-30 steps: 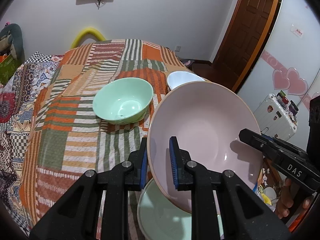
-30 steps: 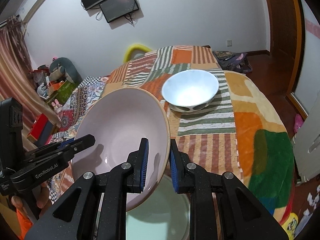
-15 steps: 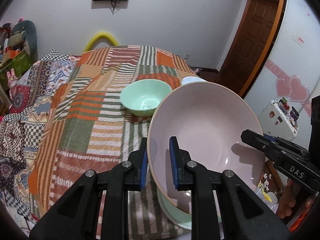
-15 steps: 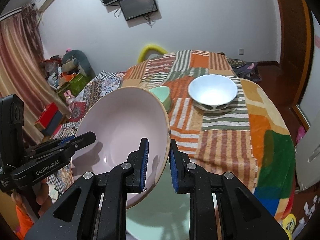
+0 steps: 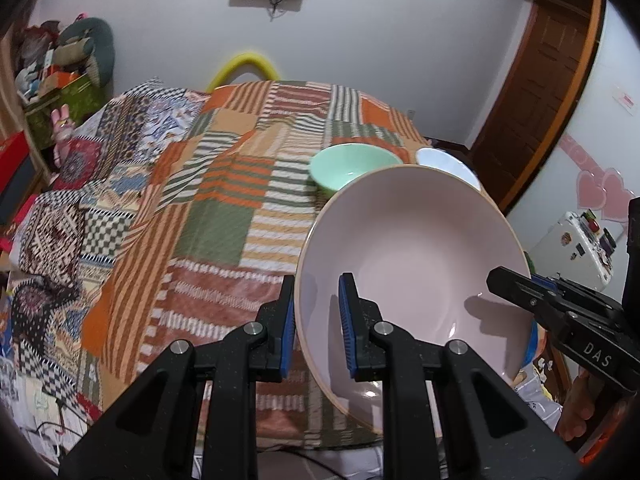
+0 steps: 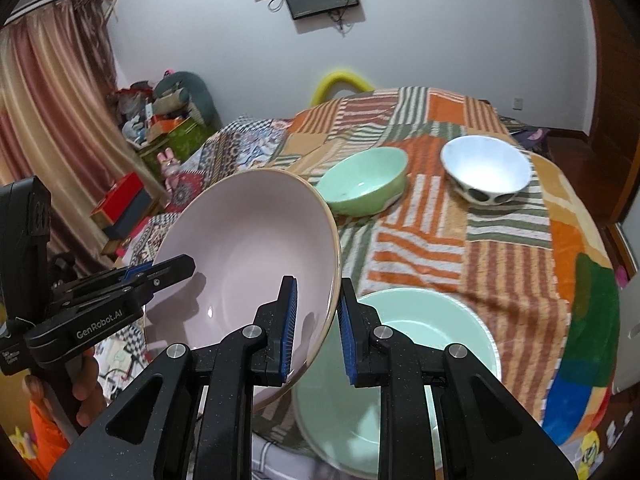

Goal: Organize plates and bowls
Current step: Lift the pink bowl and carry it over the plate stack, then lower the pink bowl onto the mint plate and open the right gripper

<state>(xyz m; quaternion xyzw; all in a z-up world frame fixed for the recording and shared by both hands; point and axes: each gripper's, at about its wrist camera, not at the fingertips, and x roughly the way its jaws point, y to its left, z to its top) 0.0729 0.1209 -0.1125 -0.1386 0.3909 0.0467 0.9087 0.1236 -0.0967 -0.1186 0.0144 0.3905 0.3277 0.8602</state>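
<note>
Bowls, four: large pale-pink bowl (image 6: 248,252), tan rim clamped by left gripper (image 5: 316,324) and right gripper (image 6: 316,328); two mint-green bowls; one white.

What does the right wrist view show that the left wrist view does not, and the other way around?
Only the right wrist view shows the pale green plate near the table edge and the curtain. Only the left wrist view shows the wooden door and the heart stickers. Both show the pink bowl, clamped at opposite rims by the left tongs and the right tongs, plus the green bowl and the white bowl.
</note>
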